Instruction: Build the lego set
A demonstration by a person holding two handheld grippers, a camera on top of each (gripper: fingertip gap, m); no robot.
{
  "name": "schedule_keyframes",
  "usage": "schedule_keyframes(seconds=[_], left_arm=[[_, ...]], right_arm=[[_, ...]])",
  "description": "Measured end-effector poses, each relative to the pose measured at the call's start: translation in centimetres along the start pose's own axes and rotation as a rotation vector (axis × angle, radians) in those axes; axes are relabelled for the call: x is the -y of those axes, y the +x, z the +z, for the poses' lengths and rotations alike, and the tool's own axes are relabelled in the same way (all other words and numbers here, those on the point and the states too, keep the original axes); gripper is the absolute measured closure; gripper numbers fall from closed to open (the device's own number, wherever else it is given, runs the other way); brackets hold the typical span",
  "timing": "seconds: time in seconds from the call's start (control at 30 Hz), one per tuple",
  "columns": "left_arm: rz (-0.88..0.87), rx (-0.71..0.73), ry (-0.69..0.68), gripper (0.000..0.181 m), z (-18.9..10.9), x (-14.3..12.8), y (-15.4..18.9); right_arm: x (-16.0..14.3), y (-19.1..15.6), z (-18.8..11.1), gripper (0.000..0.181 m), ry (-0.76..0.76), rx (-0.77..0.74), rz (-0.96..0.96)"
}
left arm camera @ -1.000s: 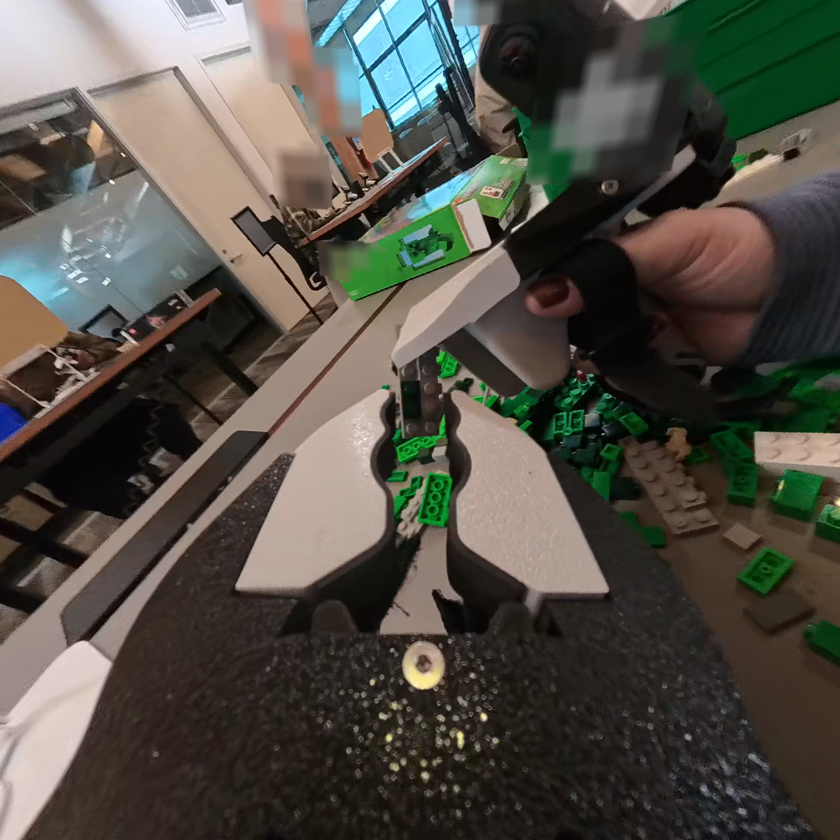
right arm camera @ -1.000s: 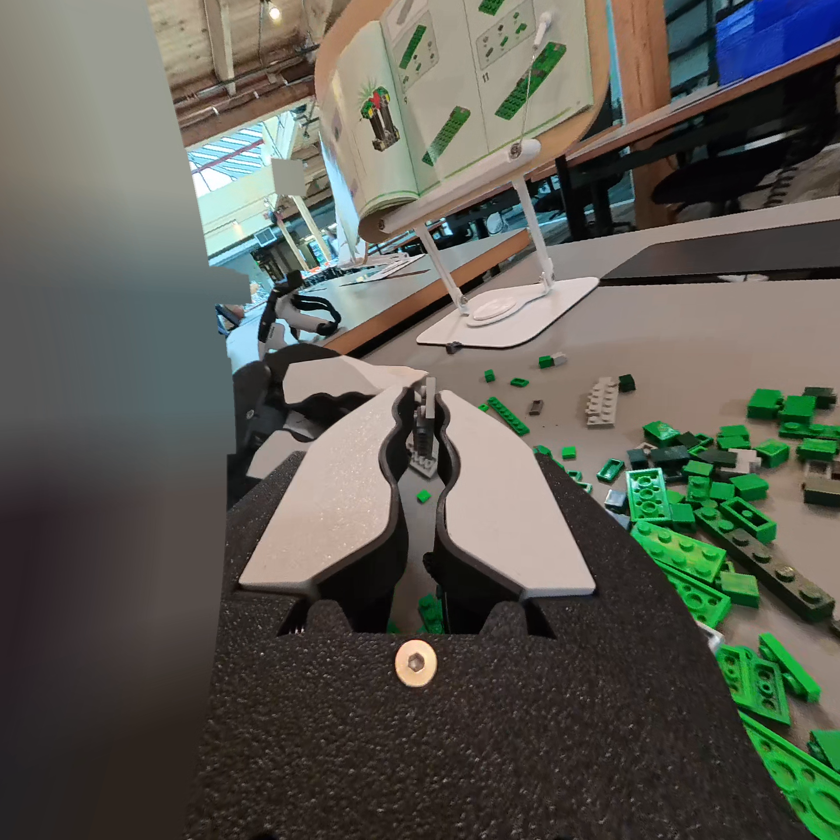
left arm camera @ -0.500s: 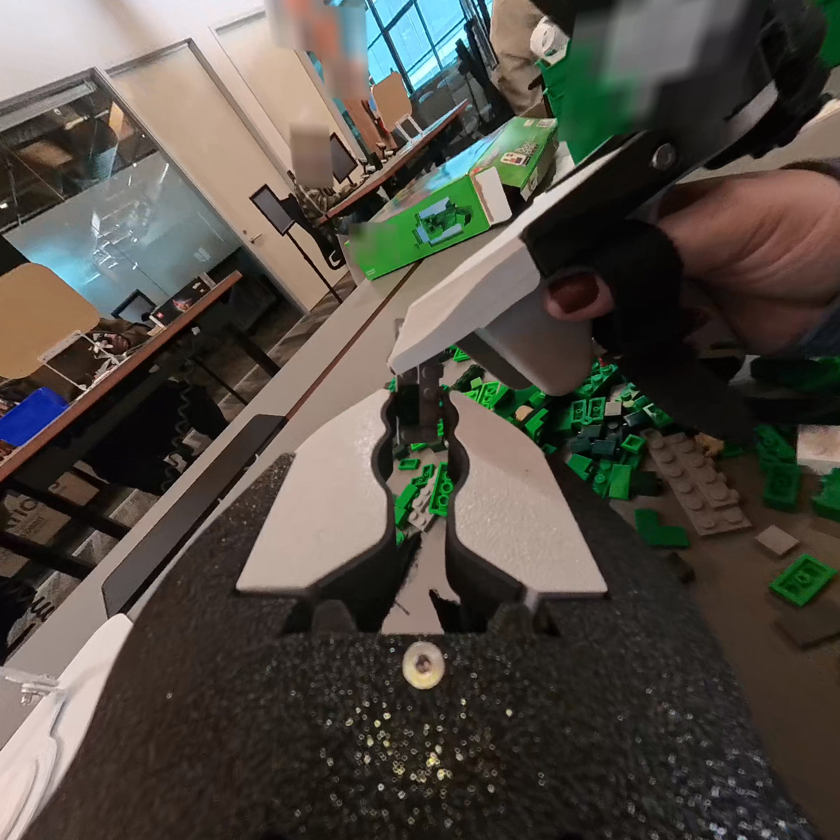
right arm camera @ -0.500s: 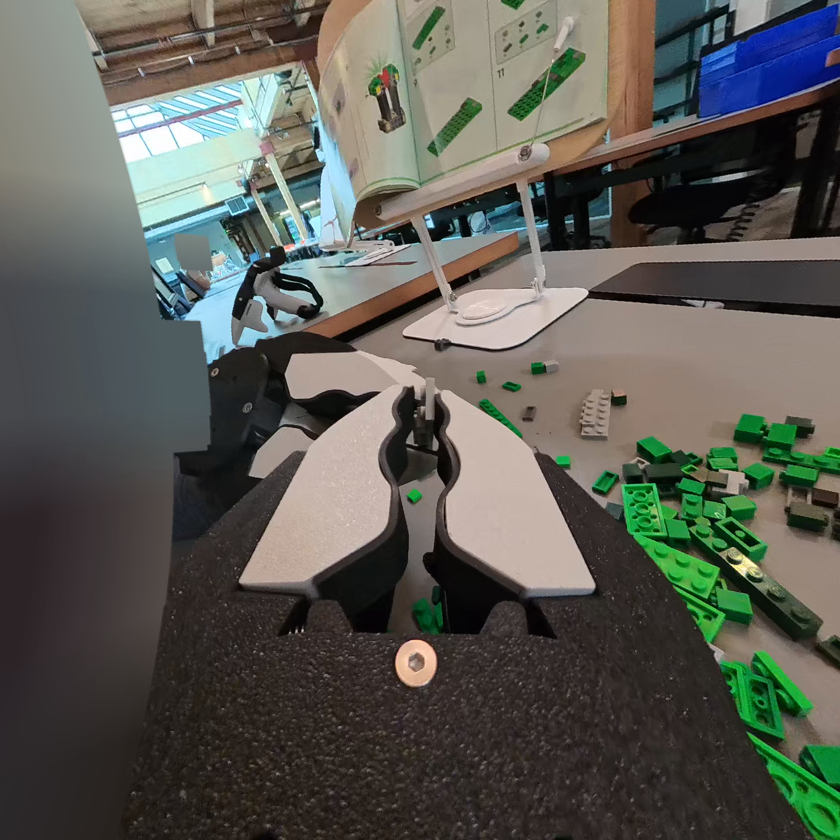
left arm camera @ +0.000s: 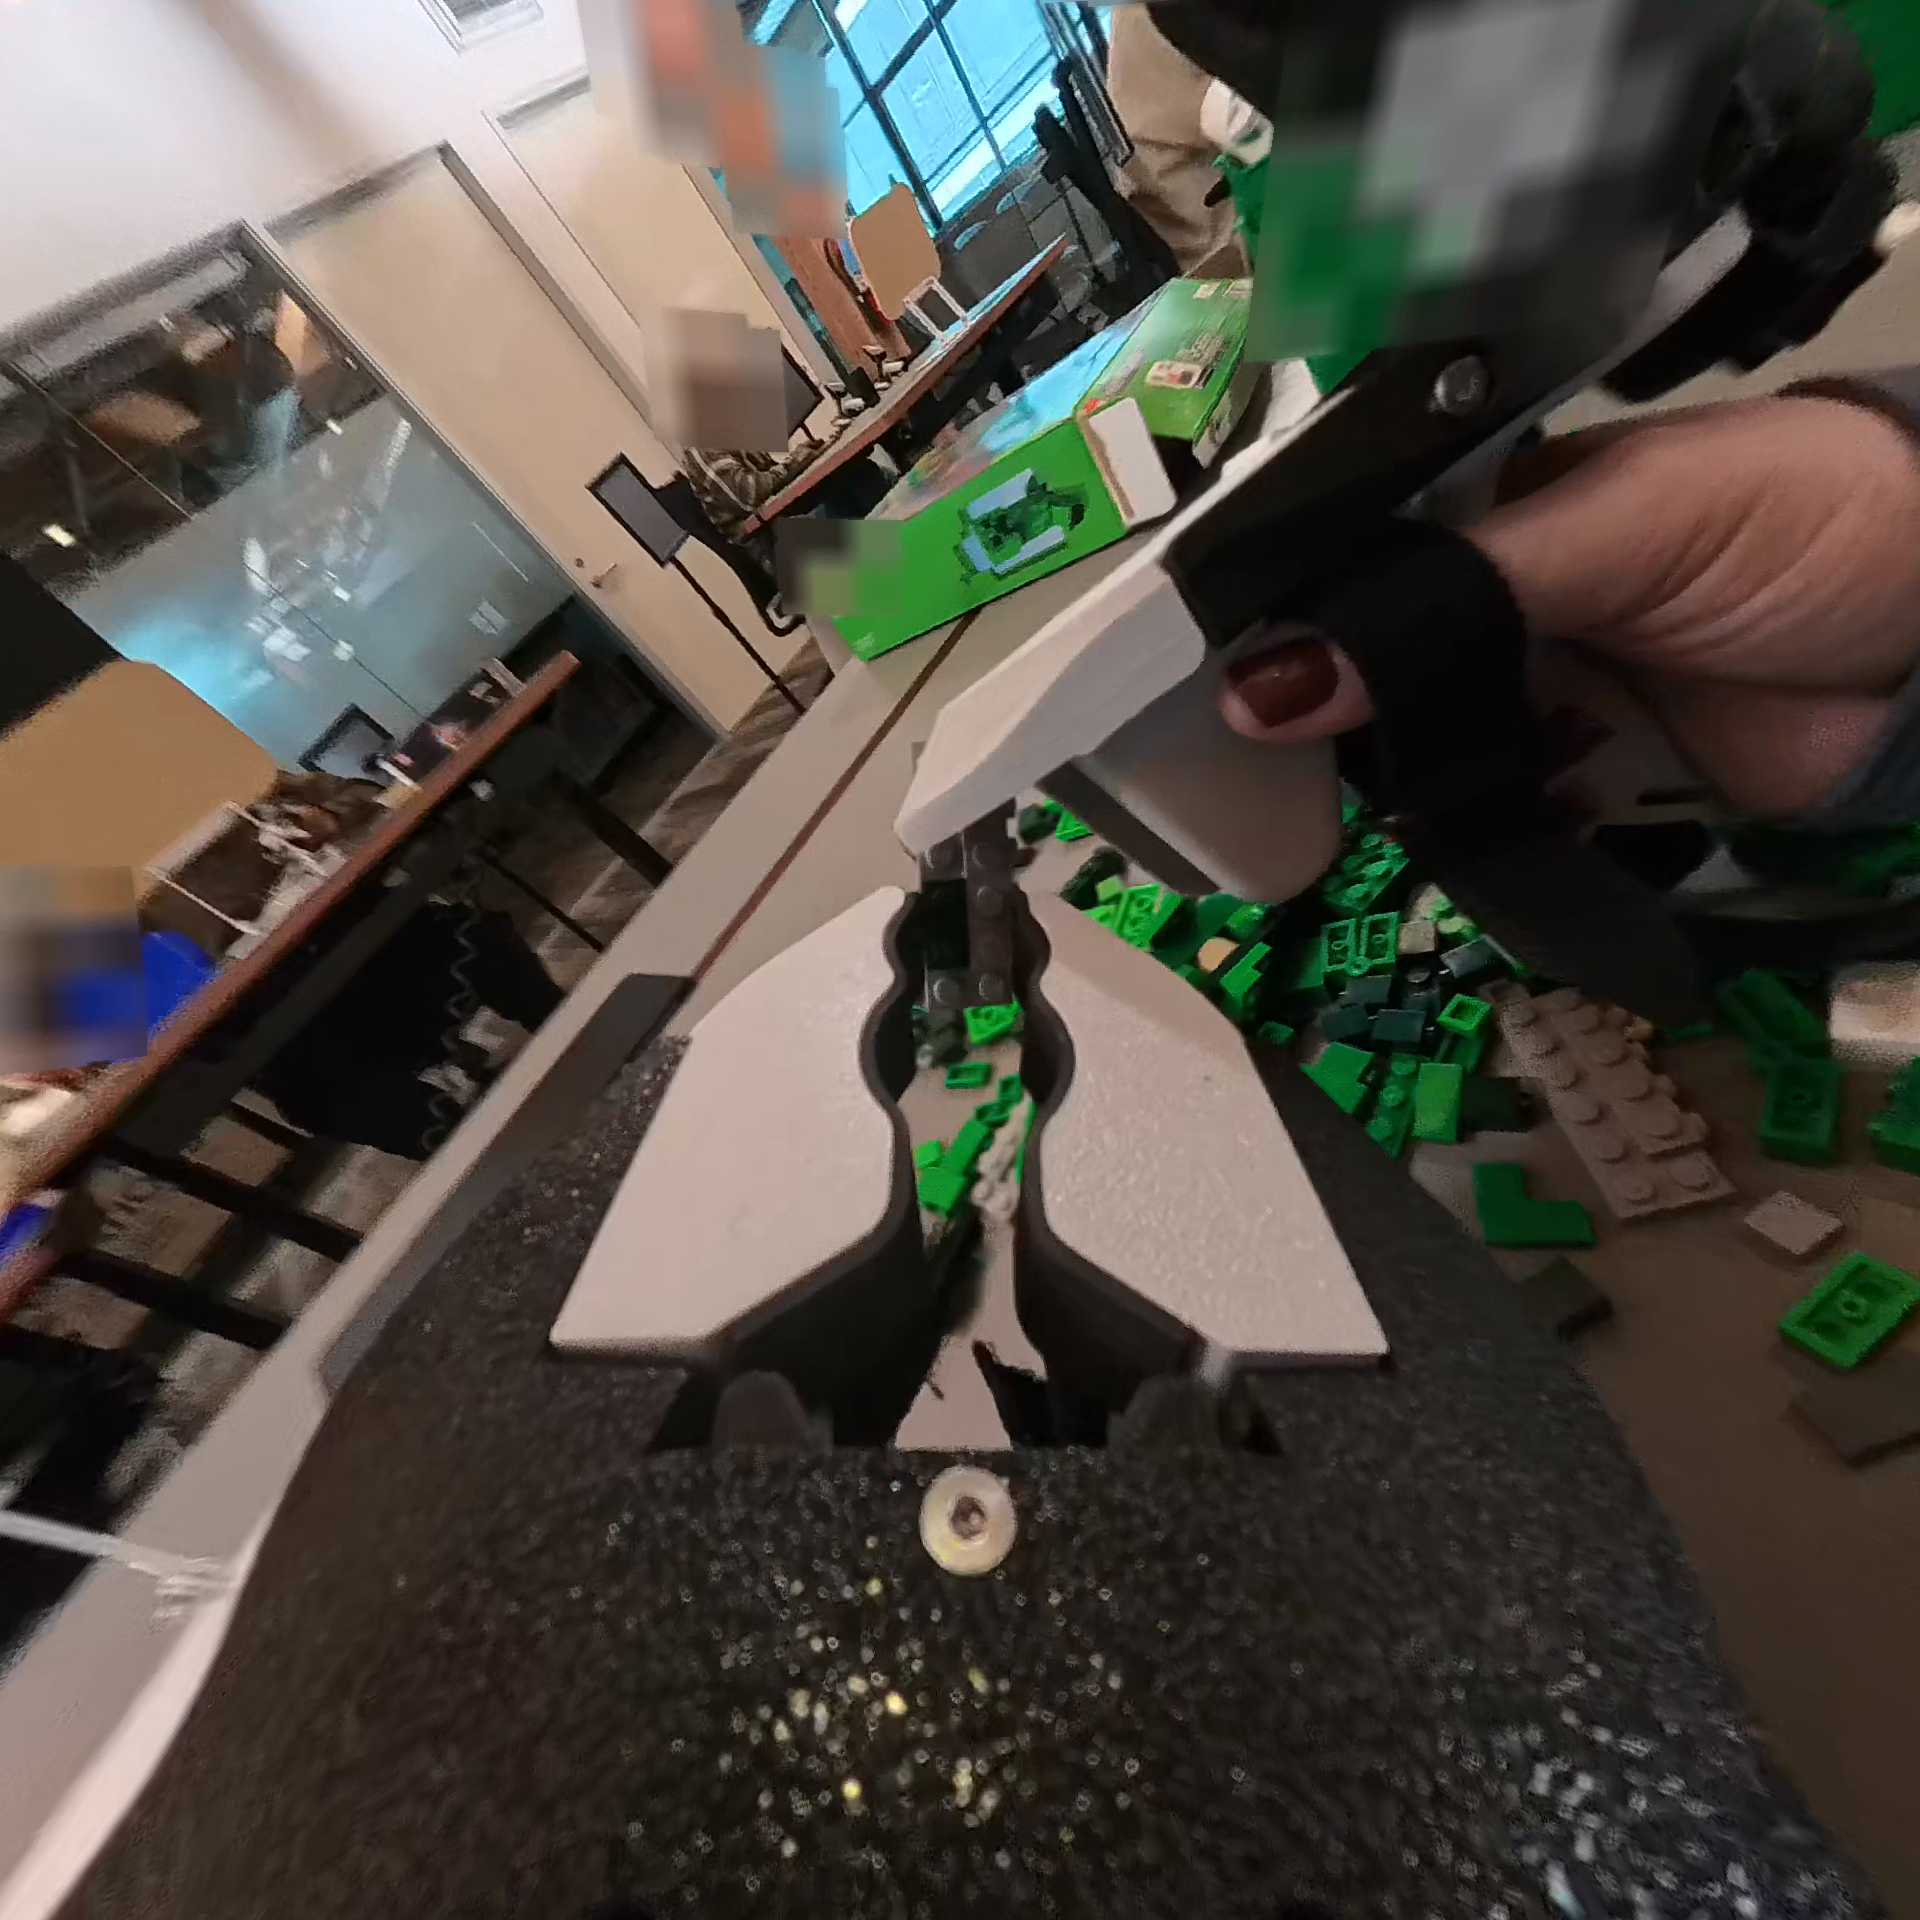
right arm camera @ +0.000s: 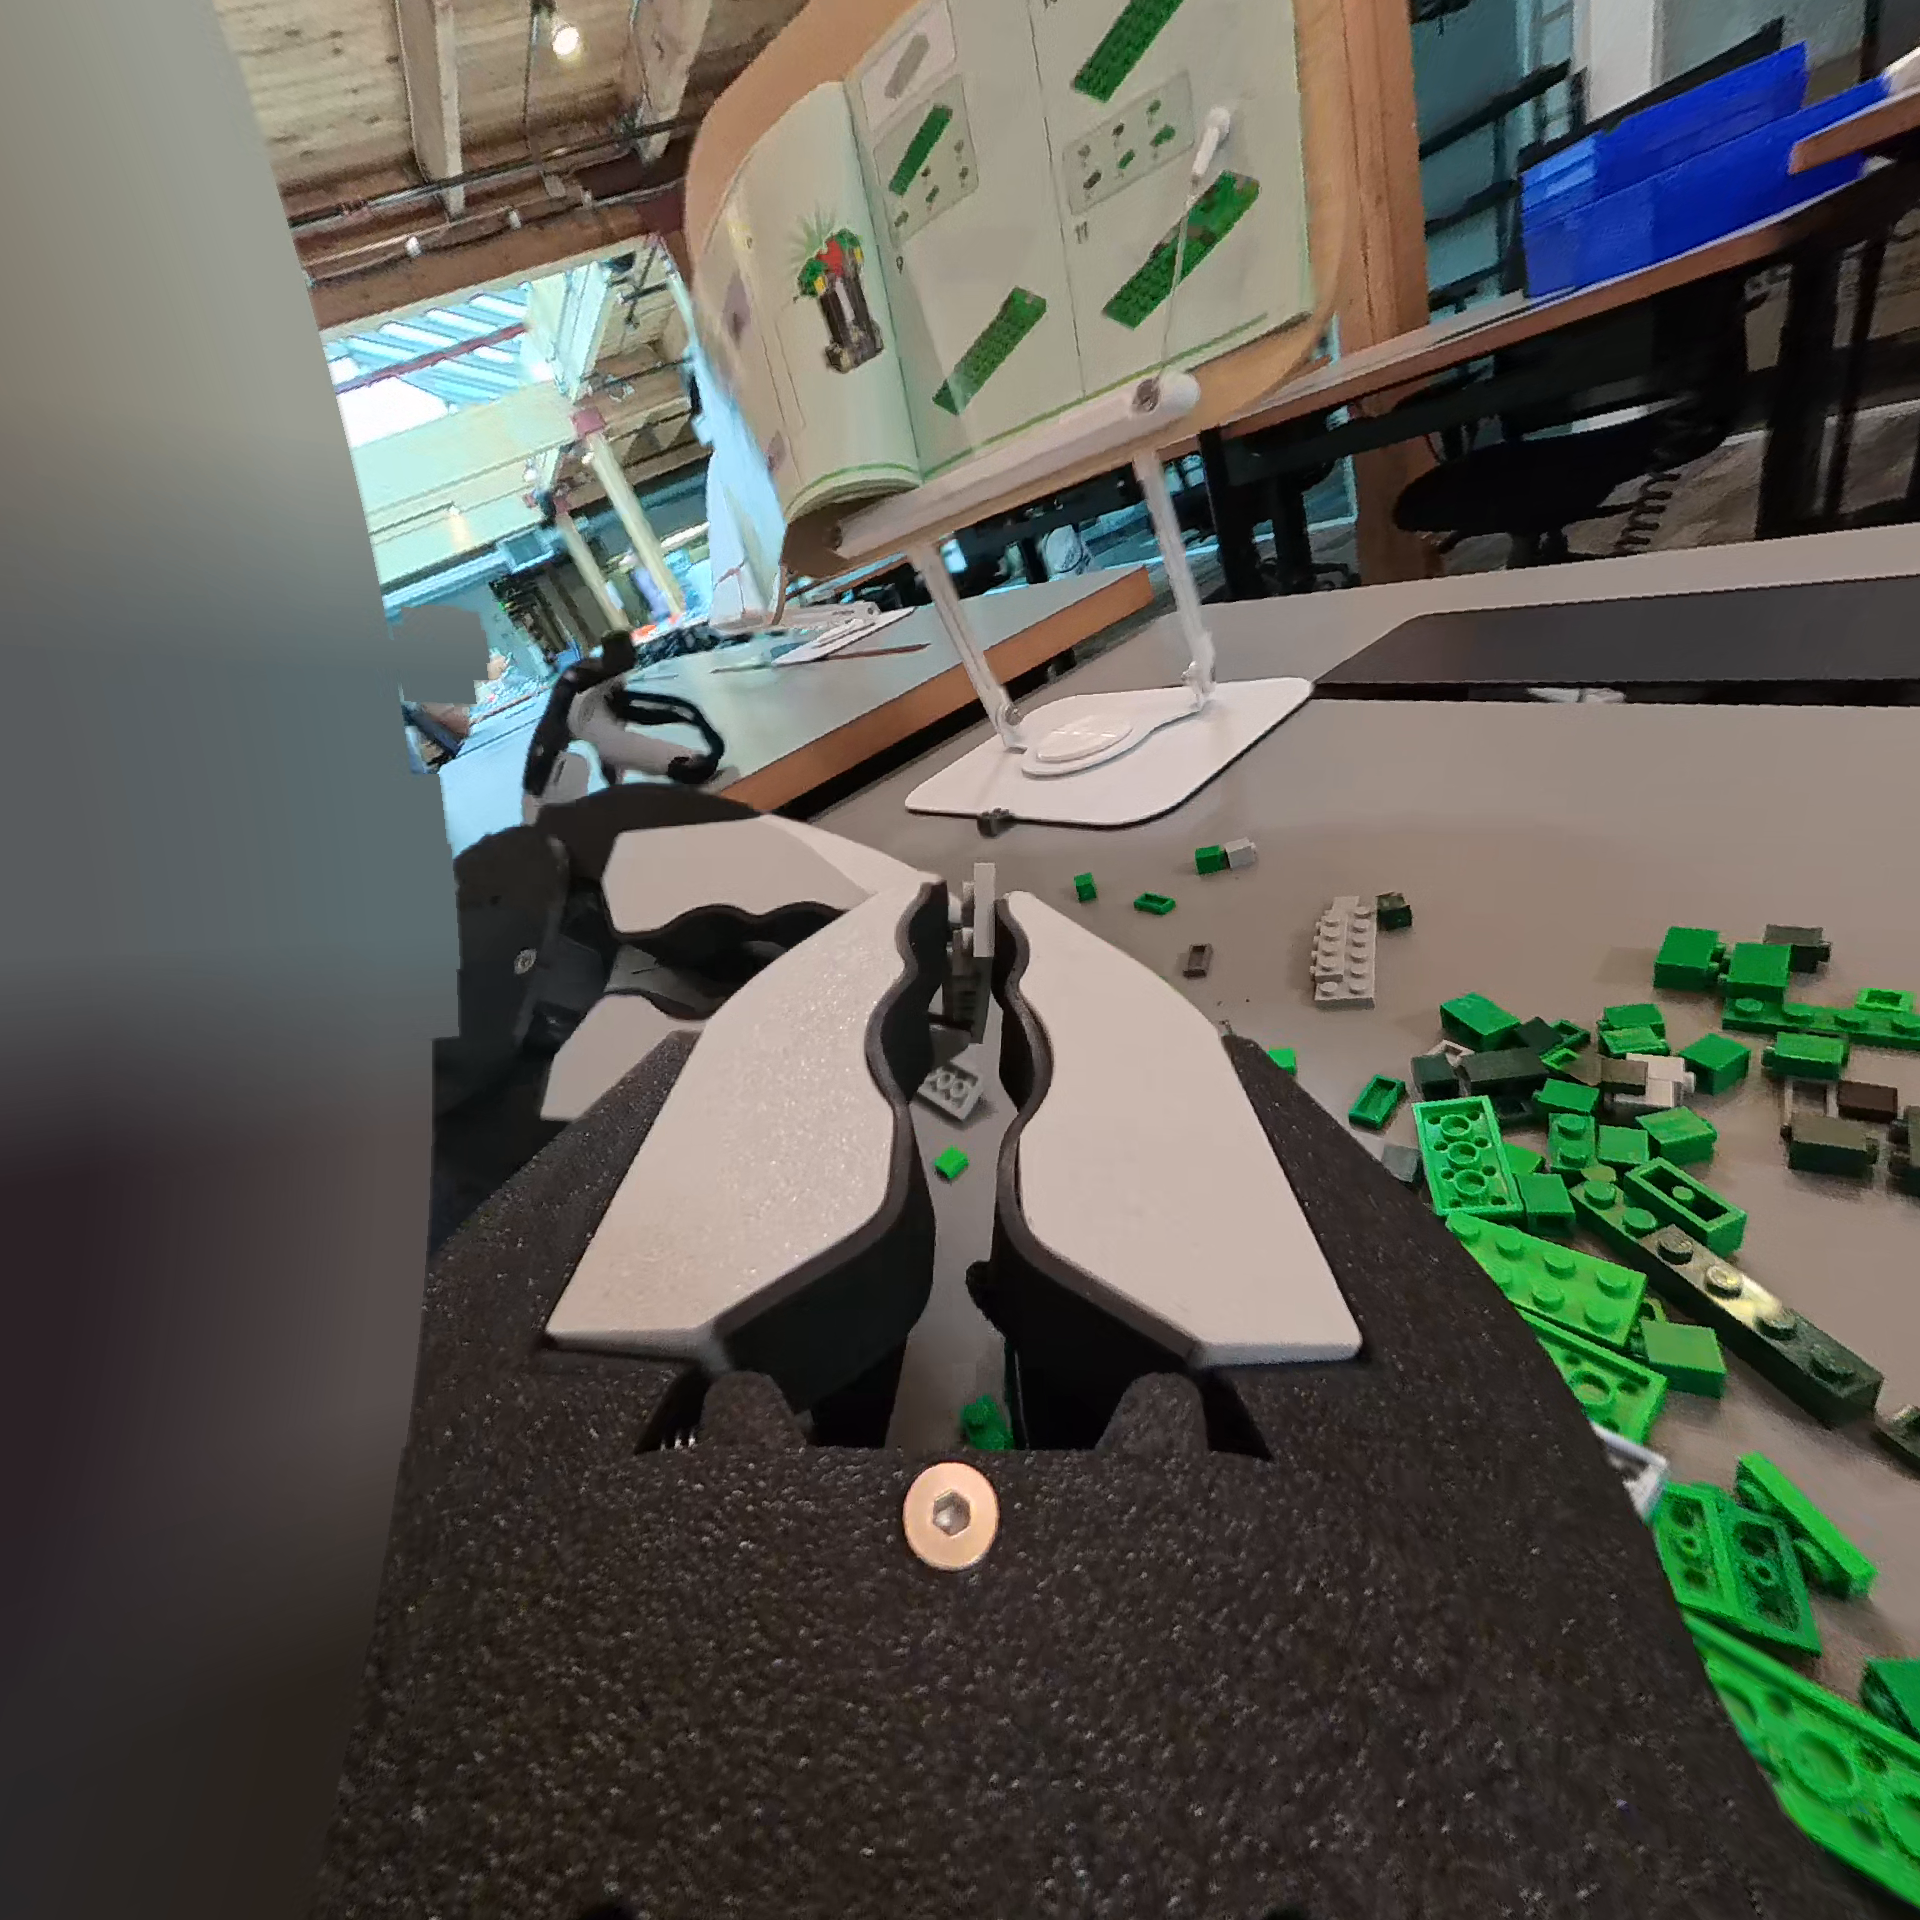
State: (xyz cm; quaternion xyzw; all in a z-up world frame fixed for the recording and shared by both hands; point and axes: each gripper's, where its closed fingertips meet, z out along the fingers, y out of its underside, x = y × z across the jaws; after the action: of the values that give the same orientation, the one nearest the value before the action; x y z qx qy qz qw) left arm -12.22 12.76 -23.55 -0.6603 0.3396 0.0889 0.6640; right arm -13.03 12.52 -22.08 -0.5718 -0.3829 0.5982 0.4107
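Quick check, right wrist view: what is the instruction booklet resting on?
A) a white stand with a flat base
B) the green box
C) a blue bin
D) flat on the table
A: the open instruction booklet sits propped on a white stand whose flat base rests on the grey table, beyond the loose green bricks.

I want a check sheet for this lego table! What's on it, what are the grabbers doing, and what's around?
Surface: grey table, mostly bare near the stand.
Job's things: small dark grey lego assembly pinched at both ends; open instruction booklet on a white stand.
Clutter: loose green and grey bricks scattered at the right; green set boxes at the table edge.
Grippers: left hand-held gripper and right hand-held gripper both shut on the assembly; a hand holds the right one.
Cables: nothing seen.
Surroundings: other desks, glass partition, blue bins.
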Motion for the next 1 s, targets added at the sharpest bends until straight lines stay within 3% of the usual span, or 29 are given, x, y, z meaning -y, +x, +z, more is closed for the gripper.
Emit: schedule_keyframes(seconds=[0.1,0.27,0.43,0.47,0.53,0.67,0.87,0.93,1.0], left_arm=[[0.21,0.086,0.001,0.165,-0.4,1.0,-0.5],[0.304,0.121,-0.026,0.165,-0.3,0.8,-0.5],[0.565,0.197,-0.061,0.166,-0.3,0.8,-0.6],[0.616,0.192,-0.065,0.181,-0.4,0.8,-0.3],[0.701,0.214,-0.056,0.181,-0.5,1.1,0.1],[0.564,0.123,-0.143,0.181,0.5,-1.1,0.4],[0.164,0.044,-0.081,0.181,0.4,-1.9,-0.5],[0.128,0.072,-0.059,0.148,0.4,-1.8,-1.0],[0.139,0.055,-0.067,0.148,0.5,-1.8,-0.5]], right_arm=[[0.9,-0.5,-0.2,0.174,0.072,-0.06,0.043],[0.7,-0.3,-0.1,0.173,0.108,-0.08,0.128],[0.6,0.2,-0.3,0.174,0.131,-0.104,0.188],[0.6,0.8,-0.5,0.175,0.139,-0.123,0.219],[0.5,1.7,-0.9,0.175,0.158,-0.118,0.291],[0.3,2.2,-0.9,0.175,0.122,-0.121,0.269],[-0.6,2.0,-0.4,0.175,-0.003,-0.116,0.135],[-0.9,1.7,-0.2,0.175,-0.033,-0.095,0.114],[-1.0,1.3,0.0,0.175,-0.048,-0.079,0.098]])
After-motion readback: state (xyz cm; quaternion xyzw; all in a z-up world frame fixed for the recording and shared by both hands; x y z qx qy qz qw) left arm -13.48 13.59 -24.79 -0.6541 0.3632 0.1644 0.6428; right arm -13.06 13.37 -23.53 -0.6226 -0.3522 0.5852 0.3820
